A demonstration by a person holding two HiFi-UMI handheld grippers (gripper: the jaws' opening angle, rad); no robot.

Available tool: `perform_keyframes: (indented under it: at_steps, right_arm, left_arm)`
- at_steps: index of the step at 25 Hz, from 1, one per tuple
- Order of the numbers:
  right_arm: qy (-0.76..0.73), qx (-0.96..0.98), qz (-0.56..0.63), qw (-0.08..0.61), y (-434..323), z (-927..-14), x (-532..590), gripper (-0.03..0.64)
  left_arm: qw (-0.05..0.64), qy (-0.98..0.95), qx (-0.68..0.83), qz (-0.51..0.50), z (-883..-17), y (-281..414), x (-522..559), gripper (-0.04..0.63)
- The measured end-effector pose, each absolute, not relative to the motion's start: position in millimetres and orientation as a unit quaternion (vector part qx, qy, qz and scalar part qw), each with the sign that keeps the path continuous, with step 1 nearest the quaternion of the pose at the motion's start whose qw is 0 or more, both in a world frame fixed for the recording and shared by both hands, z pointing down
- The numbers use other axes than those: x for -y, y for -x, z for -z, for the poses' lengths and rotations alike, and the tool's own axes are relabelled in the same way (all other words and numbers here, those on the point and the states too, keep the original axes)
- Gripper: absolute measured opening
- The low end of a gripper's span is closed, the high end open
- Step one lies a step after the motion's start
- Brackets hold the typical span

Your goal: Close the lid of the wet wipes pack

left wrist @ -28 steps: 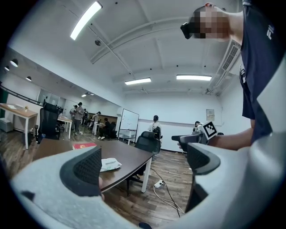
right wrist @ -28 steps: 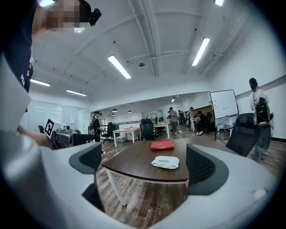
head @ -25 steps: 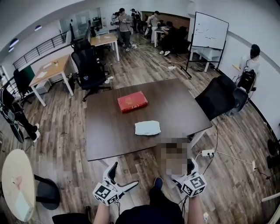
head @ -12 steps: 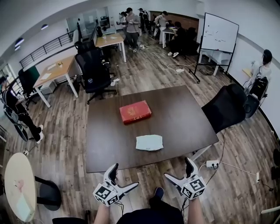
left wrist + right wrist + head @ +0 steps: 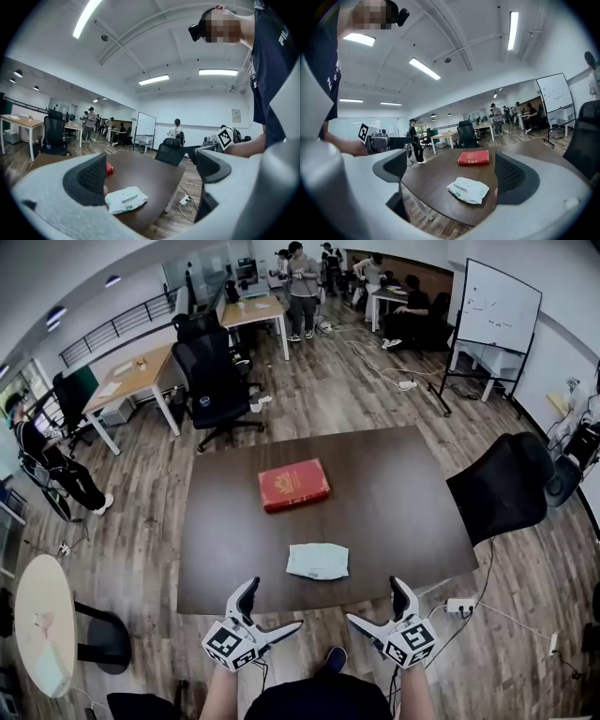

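A white wet wipes pack (image 5: pixel 318 561) lies flat near the front edge of the dark brown table (image 5: pixel 403 493); its lid state is too small to tell. It also shows in the left gripper view (image 5: pixel 125 199) and in the right gripper view (image 5: pixel 468 190). My left gripper (image 5: pixel 265 611) is held off the table's front edge, left of the pack, jaws open and empty. My right gripper (image 5: pixel 375 607) hangs off the front edge to the right, also open and empty. Neither touches the pack.
A red book (image 5: pixel 293 485) lies farther back on the table. A black office chair (image 5: pixel 506 486) stands at the table's right side, another (image 5: pixel 214 385) beyond the far left. A power strip (image 5: pixel 458 606) and cable lie on the floor at right. People stand far back.
The view has drawn nearer the table, so the pack and book sit closer. Both grippers have risen slightly toward the table's front edge and stay open.
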State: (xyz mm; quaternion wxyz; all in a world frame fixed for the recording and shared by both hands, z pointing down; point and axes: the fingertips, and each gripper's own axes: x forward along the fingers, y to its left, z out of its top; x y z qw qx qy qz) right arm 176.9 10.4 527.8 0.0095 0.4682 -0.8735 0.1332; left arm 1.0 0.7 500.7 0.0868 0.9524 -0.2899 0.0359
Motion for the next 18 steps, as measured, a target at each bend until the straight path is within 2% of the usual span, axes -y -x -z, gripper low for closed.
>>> perform_keyframes:
  at_steps: [18]
  right_arm:
    - [-0.478,0.866,-0.148,0.014,-163.9,-540.7,66.7,0.597]
  left_arm:
    - [0.085,-0.965,0.227,-0.097,-542.0,-5.3,77.0,0.586]
